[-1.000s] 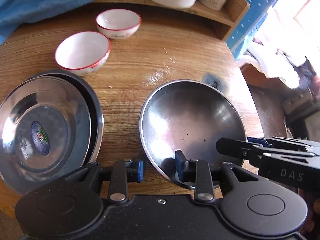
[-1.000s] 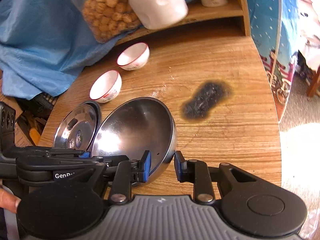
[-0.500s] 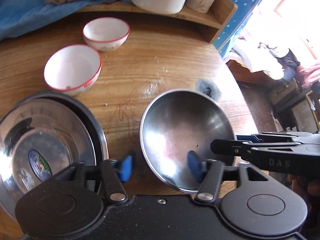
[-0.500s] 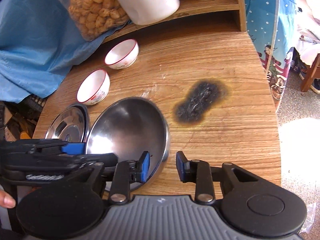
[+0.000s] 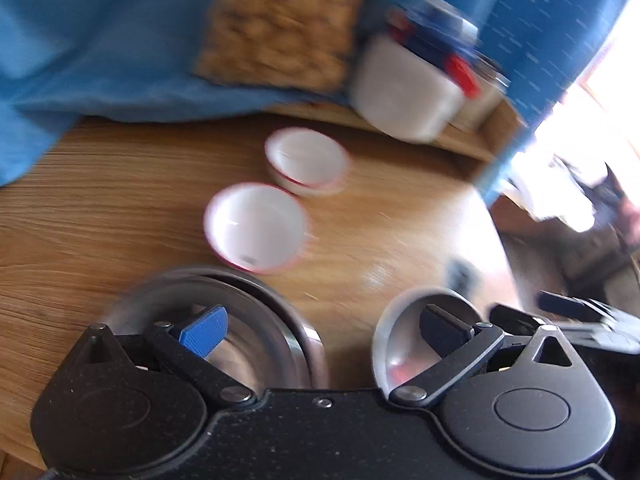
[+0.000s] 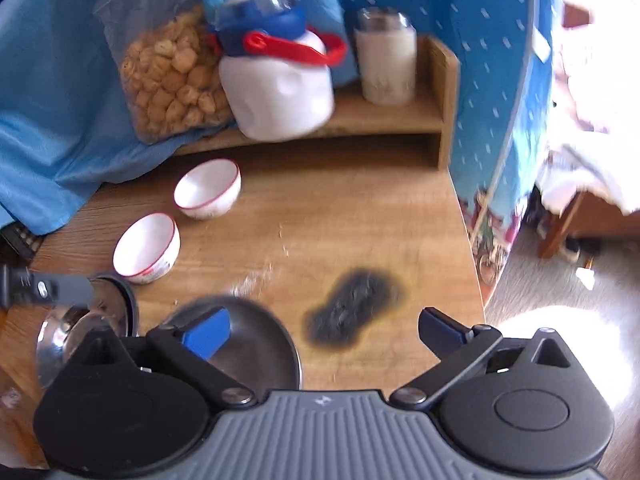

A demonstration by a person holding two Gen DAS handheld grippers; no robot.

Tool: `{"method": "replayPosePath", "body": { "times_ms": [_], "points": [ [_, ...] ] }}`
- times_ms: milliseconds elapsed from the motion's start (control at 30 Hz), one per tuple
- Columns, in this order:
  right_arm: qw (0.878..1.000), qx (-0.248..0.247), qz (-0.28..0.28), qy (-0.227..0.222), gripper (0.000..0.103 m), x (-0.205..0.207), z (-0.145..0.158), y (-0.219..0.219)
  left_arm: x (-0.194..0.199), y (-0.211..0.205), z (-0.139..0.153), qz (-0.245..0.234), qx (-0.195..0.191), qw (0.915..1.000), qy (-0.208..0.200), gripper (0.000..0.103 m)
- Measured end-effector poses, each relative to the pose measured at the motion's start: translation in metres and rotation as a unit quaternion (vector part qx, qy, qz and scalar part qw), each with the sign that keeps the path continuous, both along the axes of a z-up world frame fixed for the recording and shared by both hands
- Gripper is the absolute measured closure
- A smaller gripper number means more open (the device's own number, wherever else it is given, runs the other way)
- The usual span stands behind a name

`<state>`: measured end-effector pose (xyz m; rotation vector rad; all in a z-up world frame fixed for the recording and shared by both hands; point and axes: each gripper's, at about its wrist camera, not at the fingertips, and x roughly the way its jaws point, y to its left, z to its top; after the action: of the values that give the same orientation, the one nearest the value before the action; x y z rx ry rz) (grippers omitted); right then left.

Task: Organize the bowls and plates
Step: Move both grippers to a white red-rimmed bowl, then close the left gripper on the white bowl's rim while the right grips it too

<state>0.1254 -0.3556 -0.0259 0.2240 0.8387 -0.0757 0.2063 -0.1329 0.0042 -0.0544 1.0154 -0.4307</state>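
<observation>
Both grippers have just been opening and let go of the steel bowl point(image 6: 256, 340) since 1 s ago; both views now tilt up, blurred. Left gripper point(image 5: 324, 328) jaws wide, nothing between them: stacked steel plates point(image 5: 276, 320) under its left finger, steel bowl under its right finger. 2 white red-rimmed bowls point(image 5: 256, 226) lie further back on the wooden table point(image 5: 100, 216). Right gripper point(image 6: 324, 328) jaws wide, empty, bowl resting under its left finger, black burn mark point(image 6: 352, 306) between the fingers.
</observation>
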Motion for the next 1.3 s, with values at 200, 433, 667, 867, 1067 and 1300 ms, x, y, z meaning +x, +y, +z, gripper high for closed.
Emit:
{"method": "replayPosePath", "body": {
  "times_ms": [200,433,667,867,1067,1300],
  "points": [
    [0.998,-0.014,0.053,-0.013,0.000,0.036,0.005,0.027,0.038,0.041,0.002,0.082,0.013,0.9962,-0.028,0.001],
    [0.994,-0.015,0.110,0.003,0.000,0.083,0.004,0.066,0.071,0.037,-0.020,0.060,0.076,0.9944,-0.043,0.001],
    [0.992,-0.021,0.117,0.029,0.000,0.112,-0.011,0.081,0.095,0.021,-0.047,-0.010,0.118,0.9926,-0.027,0.001],
    [0.993,-0.008,0.110,0.045,0.000,0.133,-0.024,0.086,0.108,0.020,-0.055,-0.039,0.129,0.9909,-0.013,0.001],
    [0.992,-0.006,0.109,0.063,0.000,0.156,-0.034,0.091,0.116,0.015,-0.062,-0.068,0.152,0.9859,-0.018,0.001],
    [0.991,-0.003,0.106,0.076,0.006,0.164,-0.042,0.095,0.103,-0.005,-0.062,-0.108,0.223,0.9657,-0.076,0.001]
  ]
}}
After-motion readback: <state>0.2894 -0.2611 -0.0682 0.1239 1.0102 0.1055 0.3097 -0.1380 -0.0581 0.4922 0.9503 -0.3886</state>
